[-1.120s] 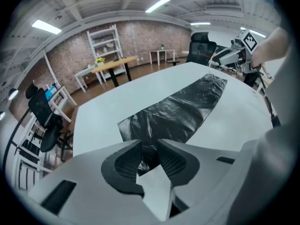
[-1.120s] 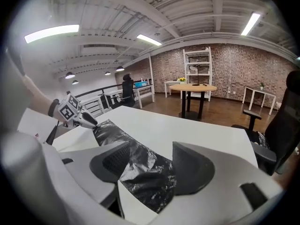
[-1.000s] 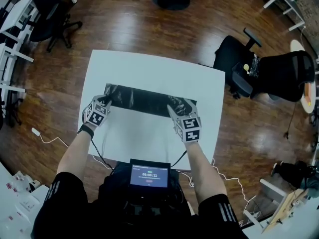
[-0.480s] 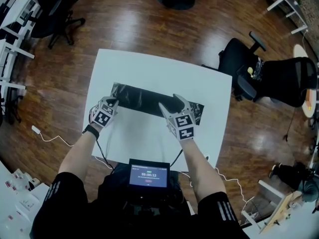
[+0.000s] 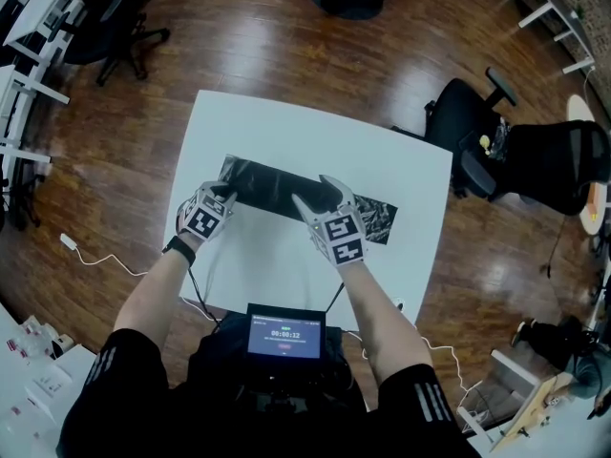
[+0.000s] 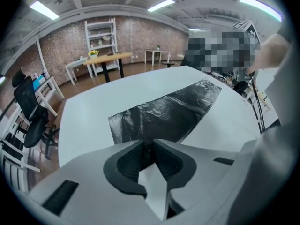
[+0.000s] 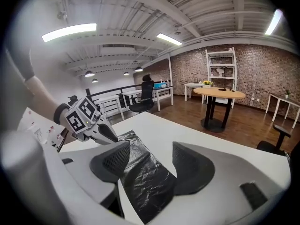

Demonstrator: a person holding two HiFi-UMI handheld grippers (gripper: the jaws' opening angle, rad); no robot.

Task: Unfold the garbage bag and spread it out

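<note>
On a wood floor, a white worktop filling the centre of the head view. Across its middle, a black garbage bag, folded into a long narrow strip, lying flat and crinkled, slanting from left of centre down toward the right.

At the strip's left end, on its near edge, the left hand-held gripper. Seen along its own jaws: narrow, only a thin slit between the pads, and opening at this moment. Tips right at the near edge of the bag, film reaching the mouth of the slit, pads not clamped on it. Bare worktop showing through the gap further back.

Over the strip's middle, just right of frame centre, the right hand-held gripper, jaws spread wide. In its own view, pads well apart and straddling the strip, with the bag passing beneath and between them, pressed by neither pad. Holding nothing. Cannot tell whether the lower jaw edges touch the film. At the left of that frame, the left hand-held gripper at the strip's far end, on the worktop.

Bottom centre of the head view: a lit screen close to the person's chest, both forearms reaching up from beside it. Black office chairs at the right edge, well apart from the worktop.
</note>
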